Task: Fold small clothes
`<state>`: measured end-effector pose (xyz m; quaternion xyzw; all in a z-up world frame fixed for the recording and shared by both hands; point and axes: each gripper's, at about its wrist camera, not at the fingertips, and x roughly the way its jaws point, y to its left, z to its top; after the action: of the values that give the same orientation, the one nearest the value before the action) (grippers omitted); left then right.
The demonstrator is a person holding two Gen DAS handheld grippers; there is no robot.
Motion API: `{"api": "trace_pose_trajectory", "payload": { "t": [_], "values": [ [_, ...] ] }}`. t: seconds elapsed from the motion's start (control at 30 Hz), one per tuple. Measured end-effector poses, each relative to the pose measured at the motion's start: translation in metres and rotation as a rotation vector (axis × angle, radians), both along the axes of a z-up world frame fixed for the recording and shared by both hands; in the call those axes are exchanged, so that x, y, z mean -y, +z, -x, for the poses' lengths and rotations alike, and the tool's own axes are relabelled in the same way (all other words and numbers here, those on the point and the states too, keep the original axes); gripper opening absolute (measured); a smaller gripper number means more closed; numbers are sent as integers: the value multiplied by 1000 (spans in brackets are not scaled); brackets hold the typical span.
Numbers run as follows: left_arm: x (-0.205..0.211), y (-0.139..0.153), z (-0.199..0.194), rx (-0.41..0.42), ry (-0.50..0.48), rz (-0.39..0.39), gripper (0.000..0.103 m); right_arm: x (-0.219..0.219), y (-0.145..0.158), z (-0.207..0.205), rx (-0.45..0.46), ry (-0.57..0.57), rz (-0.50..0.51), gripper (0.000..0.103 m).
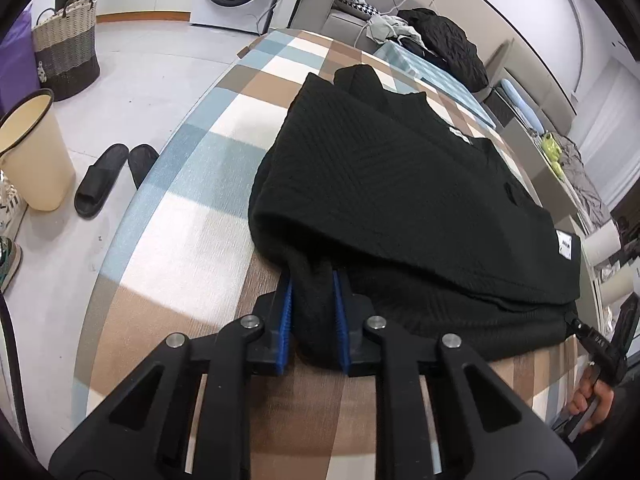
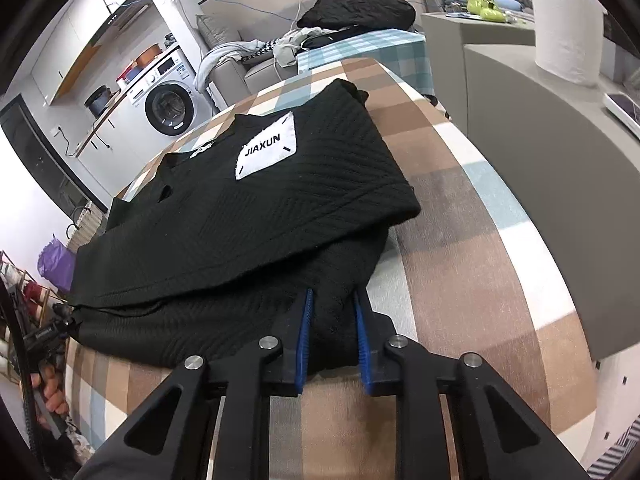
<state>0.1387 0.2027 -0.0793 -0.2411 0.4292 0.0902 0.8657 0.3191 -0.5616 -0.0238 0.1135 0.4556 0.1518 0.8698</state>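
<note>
Left wrist view: the black knit sweater (image 1: 392,200) lies partly folded on the checked tablecloth (image 1: 192,216), its near hem along the table's near edge and a folded-over upper layer reaching toward the far edge; a white patch (image 1: 568,245) sits at the fold's right end; the left gripper (image 1: 313,280) is clamped on a bunch of the hem at the sweater's near left corner, blue pads (image 1: 285,312) pressed into the fabric on both sides. In the right wrist view the same sweater (image 2: 256,216) shows a white label (image 2: 267,151) reading JIAXUN (letters plain) on the upper layer; the right gripper (image 2: 331,300) is closed on the hem at the near right corner, its pads (image 2: 305,328) squeezing a fold of knit. Beyond the table's far edge stands a washing machine (image 2: 168,104); a roll of paper towel (image 2: 568,28) stands on a grey counter to the right; black slippers (image 1: 112,176), a cream bin (image 1: 36,152) and a woven basket (image 1: 66,48) sit on the floor off the left edge.
</note>
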Motion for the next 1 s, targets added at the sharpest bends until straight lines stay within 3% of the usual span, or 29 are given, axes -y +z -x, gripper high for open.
{"api": "trace_pose_trajectory", "payload": {
  "t": [0.17, 0.3, 0.43, 0.5, 0.63, 0.9, 1.0],
  "values": [
    [8, 3, 23, -24, -28, -7, 15, 9, 1, 17, -28, -3, -3, 19],
    [4, 4, 36, -23, -13, 17, 22, 16, 3, 21, -35, -2, -14, 29],
    [-2, 10, 41, -14, 23, 39, 39, 29, 14, 20, -14, -52, -96, 35],
    [-7, 17, 43, 10, 37, 44, 47, 32, 22, 23, 20, -64, -131, 47],
    [-15, 27, 45, 69, 47, 34, 63, 23, 32, 23, 43, -11, -171, 51],
    [-32, 20, 2, 47, 10, 60, 64, 11, 21, 15, 9, 5, -196, 51],
    [-27, 17, -10, 40, 14, 51, 52, 9, 21, 16, 7, 1, -214, 51]
  ]
}}
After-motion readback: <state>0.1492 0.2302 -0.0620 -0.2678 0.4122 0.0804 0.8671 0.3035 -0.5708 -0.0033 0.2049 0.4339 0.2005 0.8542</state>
